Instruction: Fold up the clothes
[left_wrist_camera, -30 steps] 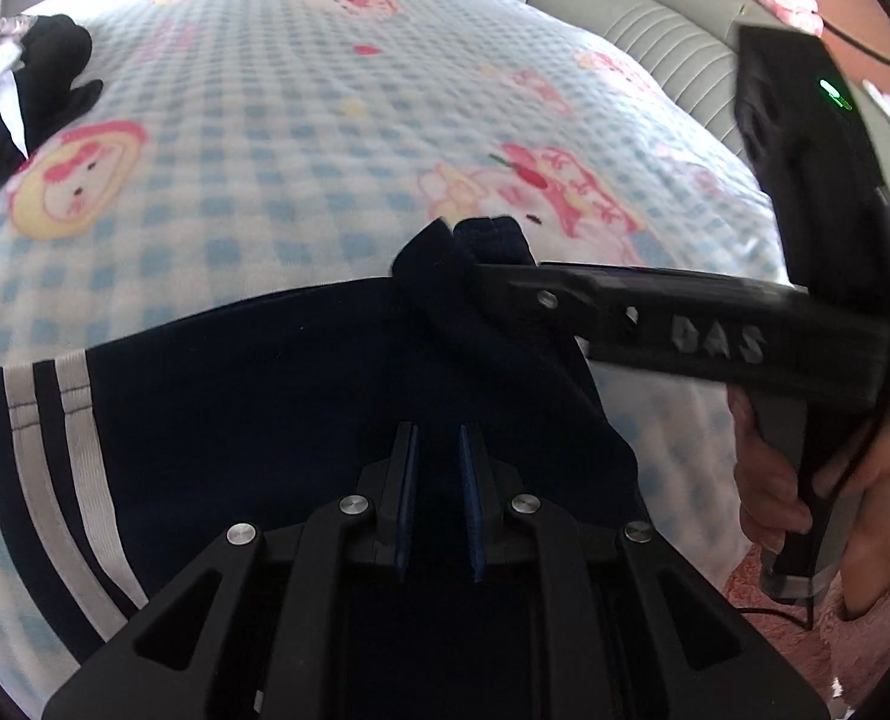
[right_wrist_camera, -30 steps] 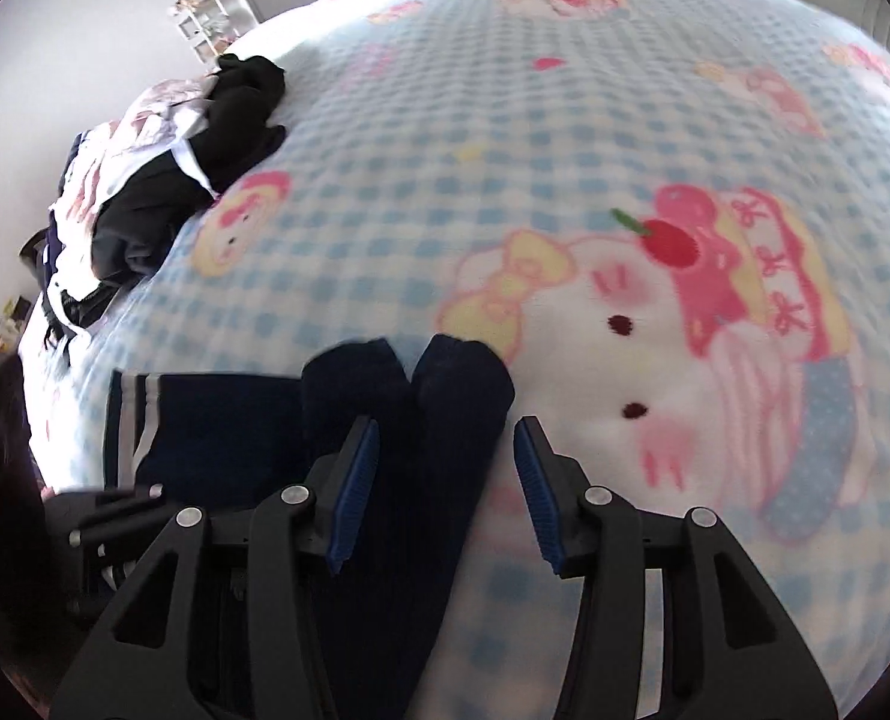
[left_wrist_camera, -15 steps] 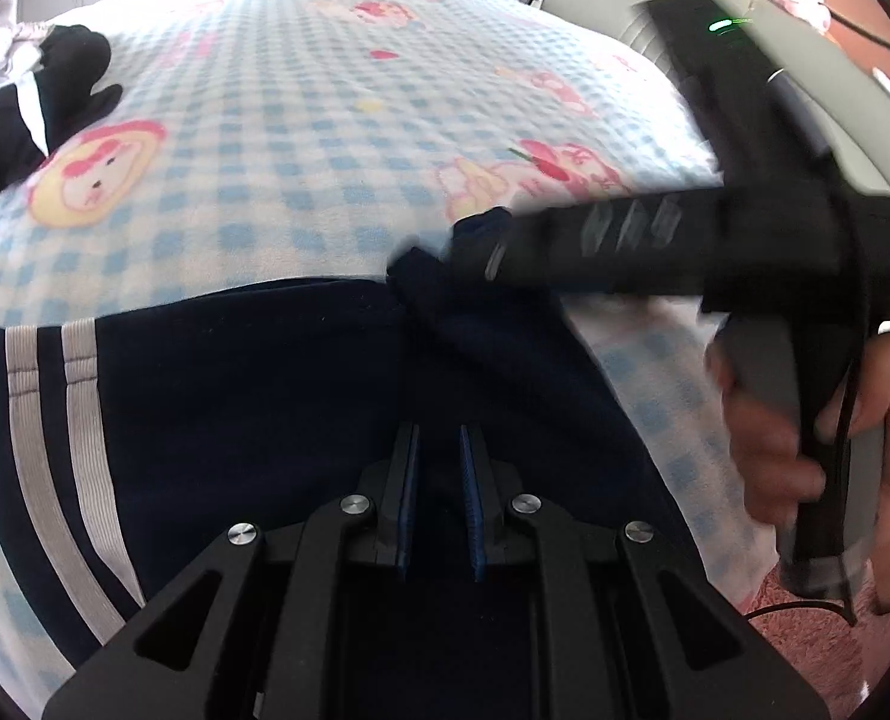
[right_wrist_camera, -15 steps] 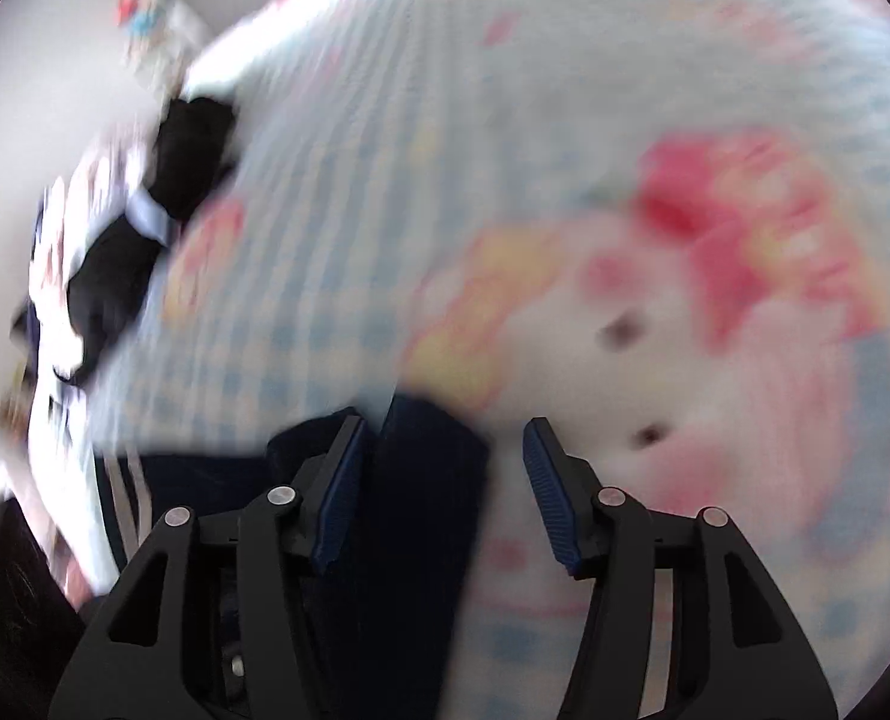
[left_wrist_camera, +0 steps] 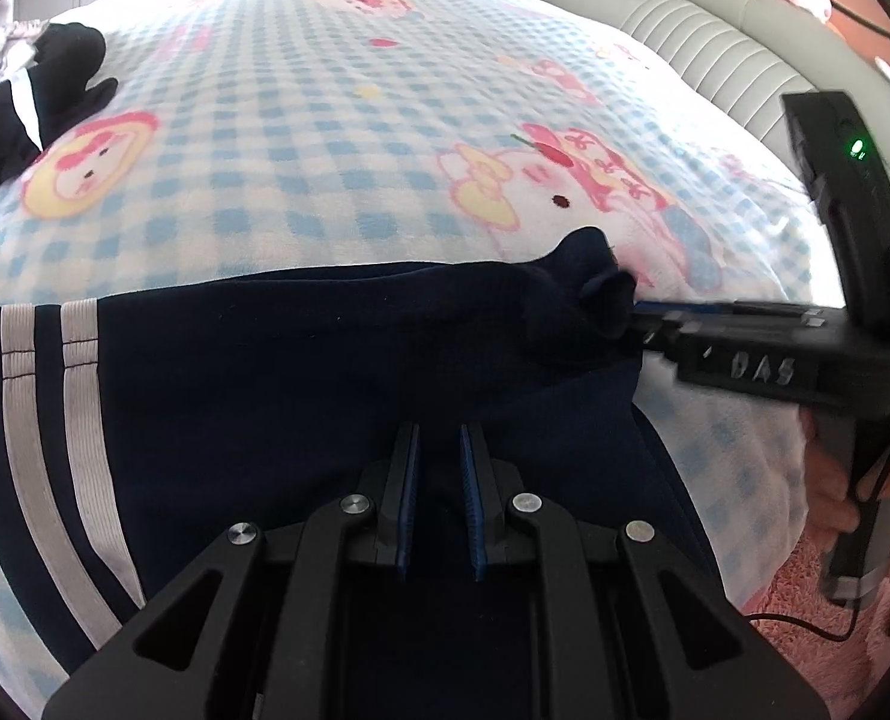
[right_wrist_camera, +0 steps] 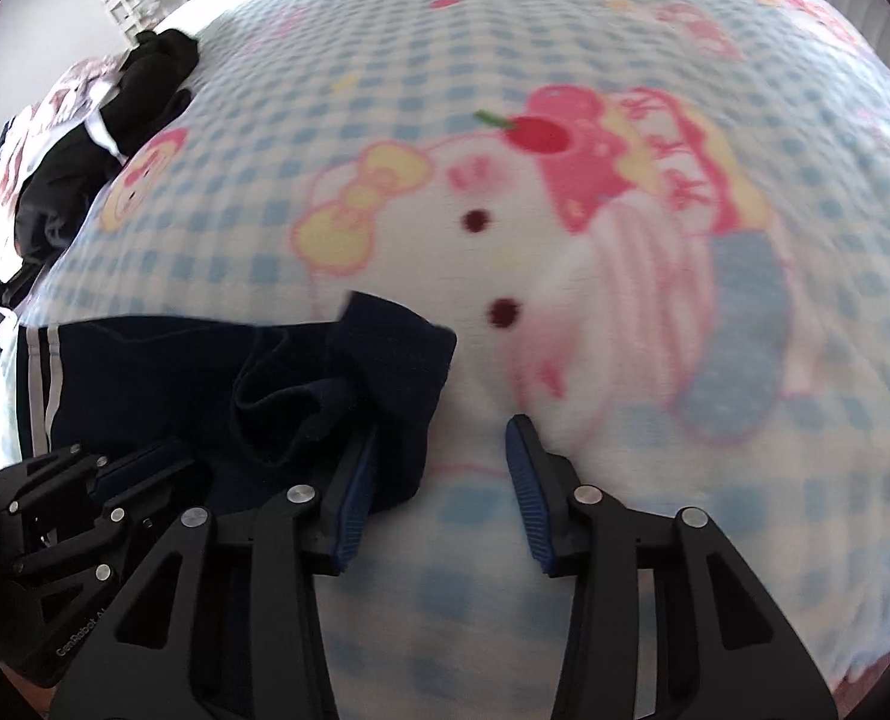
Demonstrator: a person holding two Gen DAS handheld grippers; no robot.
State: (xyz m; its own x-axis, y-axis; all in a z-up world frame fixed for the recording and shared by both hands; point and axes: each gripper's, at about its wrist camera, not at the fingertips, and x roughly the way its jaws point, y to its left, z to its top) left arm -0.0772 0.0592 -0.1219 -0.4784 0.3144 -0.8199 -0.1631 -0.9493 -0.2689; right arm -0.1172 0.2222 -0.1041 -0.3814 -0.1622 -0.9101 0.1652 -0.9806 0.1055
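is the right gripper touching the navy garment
Touching. In the right wrist view the right gripper has its jaws open, and its left pad presses against the navy garment's bunched edge.

1. The left gripper (left_wrist_camera: 438,468) sits low, pointing forward — its two blue-padded fingers (left_wrist_camera: 407,498) stand near-parallel with only a narrow gap, dark cloth between them.
2. The right gripper (right_wrist_camera: 438,480) has its jaws spread wide; the left pad (right_wrist_camera: 354,492) touches dark cloth, the other is bare.
3. The right hand (left_wrist_camera: 865,492) wraps that gripper's handle from below, and the tool reaches sideways across the left wrist view.
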